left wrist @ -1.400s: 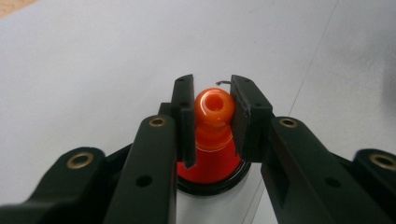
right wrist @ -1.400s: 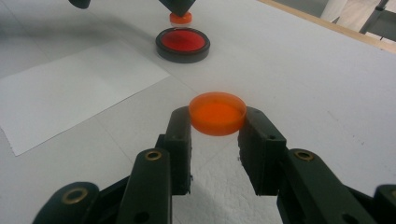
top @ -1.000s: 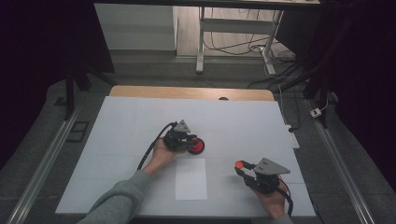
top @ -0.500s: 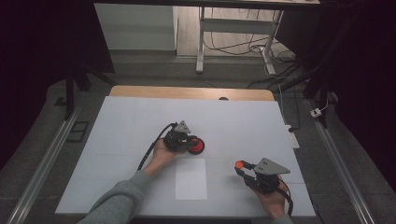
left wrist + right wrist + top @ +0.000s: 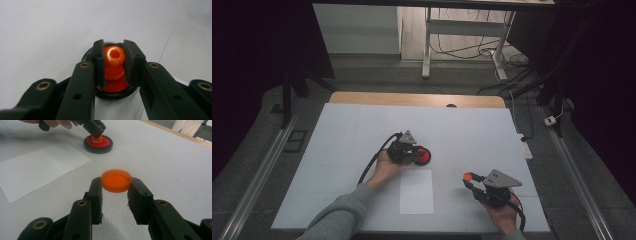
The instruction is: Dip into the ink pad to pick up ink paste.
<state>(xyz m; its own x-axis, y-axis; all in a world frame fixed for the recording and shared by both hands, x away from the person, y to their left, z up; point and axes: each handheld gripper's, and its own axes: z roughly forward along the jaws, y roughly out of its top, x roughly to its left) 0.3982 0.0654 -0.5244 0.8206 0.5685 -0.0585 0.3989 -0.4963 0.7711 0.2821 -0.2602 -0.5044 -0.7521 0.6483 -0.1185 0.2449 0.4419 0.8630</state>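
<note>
1. High view: two claws are working over one white surface (image 5: 352, 130). The left claw (image 5: 416, 154) is lying near the middle, clamped on the orange knob of one red disc in a black rim (image 5: 423, 156), with the left hand (image 5: 386, 165) reaching in from the bottom and its grey sleeve (image 5: 337, 220) angling right. The right claw (image 5: 472, 180) is gripping one orange cap (image 5: 468, 176) near the front right, the right hand (image 5: 502, 215) holding it low. One sheet of paper (image 5: 416, 192) is lying between the two.

2. Left gripper view: the two jaws are pressing both sides of one orange knob (image 5: 114, 56), which is standing upright on the red disc (image 5: 115, 86).

3. Right gripper view: the jaws are pinching the orange cap (image 5: 116, 180) at their tips, its hollow facing up, just above the surface. The disc (image 5: 98, 144) is sitting well beyond, the left claw (image 5: 96, 131) clamped on its knob.
</note>
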